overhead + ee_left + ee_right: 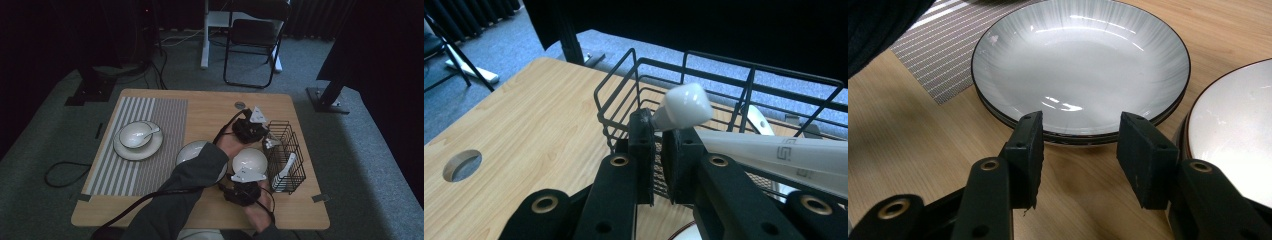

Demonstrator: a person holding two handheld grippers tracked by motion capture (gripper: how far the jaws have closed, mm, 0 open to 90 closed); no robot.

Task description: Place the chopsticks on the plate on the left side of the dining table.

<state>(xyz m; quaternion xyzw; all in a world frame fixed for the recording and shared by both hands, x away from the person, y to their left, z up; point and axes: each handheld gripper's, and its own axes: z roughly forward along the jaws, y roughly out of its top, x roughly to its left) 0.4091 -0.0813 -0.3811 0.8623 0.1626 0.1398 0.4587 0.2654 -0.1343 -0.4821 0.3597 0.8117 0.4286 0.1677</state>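
My left gripper (658,125) is shut on the handle of a white spoon (681,106), whose thick end pokes up between the pads. It sits at the near corner of a black wire basket (639,75). From above, the left gripper (262,136) reaches across to the basket's (296,150) left side. My right gripper (1078,145) is open with nothing between its fingers, just short of the rim of a grey plate (1080,60). A white bowl (1233,125) stands to its right. In the high view the bowl (250,159) lies between the two grippers.
Another white spoon (285,171) lies in the basket. A striped placemat (150,110) at the left carries a plate with a bowl and spoon (136,137). A round hole (240,105) is at the table's far edge. A chair (252,45) stands beyond the table.
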